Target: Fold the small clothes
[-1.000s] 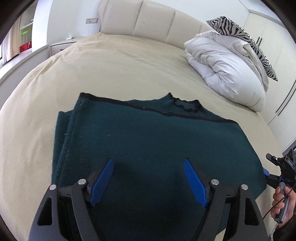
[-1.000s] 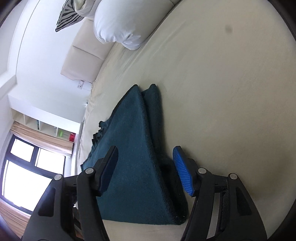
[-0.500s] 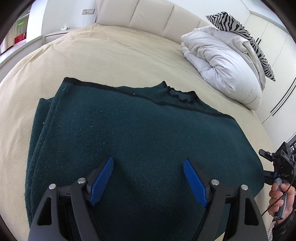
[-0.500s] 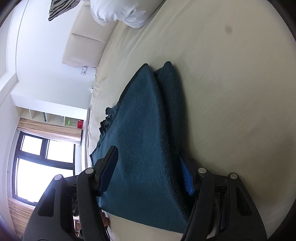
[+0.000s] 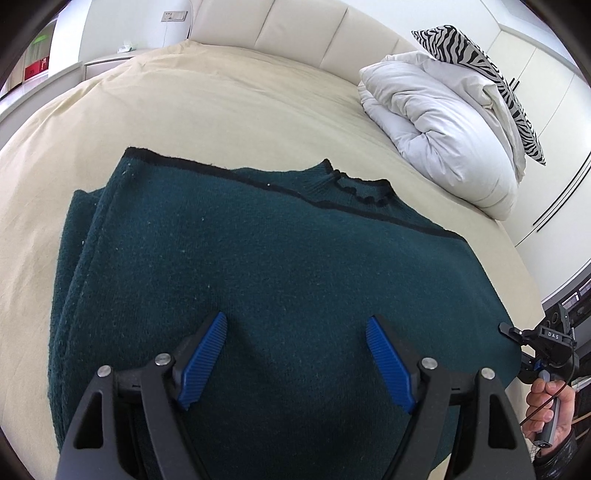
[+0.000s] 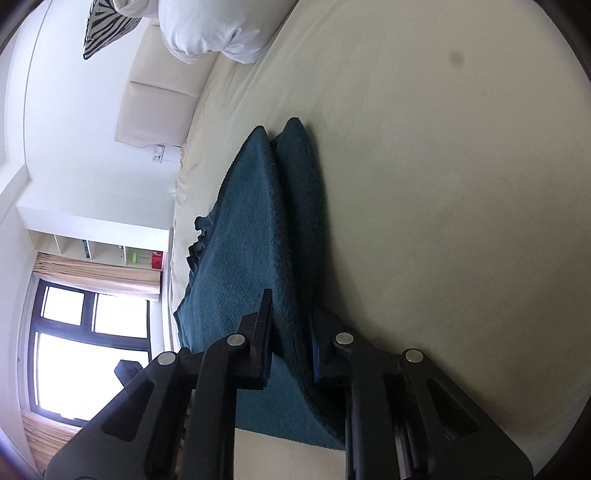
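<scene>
Room: bedroom, white walls, padded cream headboard (image 5: 295,33), window (image 6: 85,354) with a tan curtain, white cubby shelf (image 6: 99,251).
Bed: cream sheet (image 5: 229,110) covered the mattress; it carried everything.
Bedding: white duvet (image 5: 439,122) bundled at the far right of the bed, zebra-print pillow (image 5: 480,70) leaning behind it against the wardrobe side.
Sweater: dark green knit sweater (image 5: 258,277) lay flat on the sheet, folded over itself, black-trimmed edge and collar at the far side, stacked layers showing along its left edge.
Left claw: left claw (image 5: 295,354) hovered over the near middle of the sweater, blue pads (image 5: 203,362) wide apart, nothing between them, not touching the knit as far as could be told.
Right claw: right claw (image 6: 291,339) was at the sweater's right edge, jaws closing, folded layers of knit pinched between them; seen also from the left wrist view at the sweater's right corner (image 5: 517,336).
Person: right hand (image 5: 546,410) gripped the right claw's handle, dark sleeve at the frame edge.
Wardrobe: white doors (image 5: 554,110) with dark handles, right of the bed.
</scene>
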`<state>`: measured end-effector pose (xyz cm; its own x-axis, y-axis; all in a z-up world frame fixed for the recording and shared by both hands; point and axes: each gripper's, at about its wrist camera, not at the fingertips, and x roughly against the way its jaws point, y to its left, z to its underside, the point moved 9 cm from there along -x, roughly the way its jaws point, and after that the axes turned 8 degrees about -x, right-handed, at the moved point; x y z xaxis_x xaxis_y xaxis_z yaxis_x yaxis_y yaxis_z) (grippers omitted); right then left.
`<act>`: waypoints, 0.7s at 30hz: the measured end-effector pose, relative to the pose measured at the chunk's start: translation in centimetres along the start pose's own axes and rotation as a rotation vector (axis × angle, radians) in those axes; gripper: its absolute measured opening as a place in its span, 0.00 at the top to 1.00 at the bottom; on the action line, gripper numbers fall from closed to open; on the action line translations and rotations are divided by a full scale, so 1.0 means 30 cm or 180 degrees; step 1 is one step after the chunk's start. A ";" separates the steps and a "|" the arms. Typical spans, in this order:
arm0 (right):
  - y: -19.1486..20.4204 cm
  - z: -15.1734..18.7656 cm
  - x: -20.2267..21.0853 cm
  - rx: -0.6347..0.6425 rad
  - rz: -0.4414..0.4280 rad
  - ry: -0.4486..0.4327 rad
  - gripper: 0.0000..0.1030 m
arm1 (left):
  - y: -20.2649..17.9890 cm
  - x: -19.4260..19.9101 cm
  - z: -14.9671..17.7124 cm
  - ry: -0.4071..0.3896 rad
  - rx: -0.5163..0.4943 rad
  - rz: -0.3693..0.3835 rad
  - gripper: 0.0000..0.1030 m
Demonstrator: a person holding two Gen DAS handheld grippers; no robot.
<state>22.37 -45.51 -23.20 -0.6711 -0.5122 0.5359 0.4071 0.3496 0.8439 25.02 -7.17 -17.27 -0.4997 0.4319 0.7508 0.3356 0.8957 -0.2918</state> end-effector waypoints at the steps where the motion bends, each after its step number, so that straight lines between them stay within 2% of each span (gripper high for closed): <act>1: -0.008 -0.001 0.001 -0.0028 -0.0030 -0.0010 0.87 | 0.000 0.001 0.002 -0.0002 -0.0006 -0.0005 0.23; 6: -0.008 -0.015 0.014 -0.0097 -0.0185 -0.0064 0.87 | -0.001 0.003 0.003 -0.0013 -0.0008 -0.0002 0.23; 9: -0.010 -0.017 0.013 -0.0111 -0.0165 -0.0084 0.87 | -0.001 0.002 0.003 -0.0018 -0.0005 -0.0010 0.23; 15: -0.005 -0.019 0.007 -0.0137 -0.0076 -0.0151 0.87 | 0.004 0.001 -0.001 -0.0031 0.0058 0.0045 0.23; 19: 0.016 -0.014 0.009 -0.0124 0.0042 -0.0288 0.88 | 0.015 0.004 -0.006 -0.0036 0.0170 0.0188 0.23; 21: 0.044 -0.010 0.016 -0.0039 0.0193 -0.0384 0.88 | 0.026 0.006 -0.012 -0.0042 0.0276 0.0294 0.23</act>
<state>22.78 -45.53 -21.82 -0.7145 -0.3920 0.5796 0.4562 0.3670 0.8107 25.46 -6.43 -17.14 -0.4806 0.5138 0.7107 0.3107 0.8576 -0.4099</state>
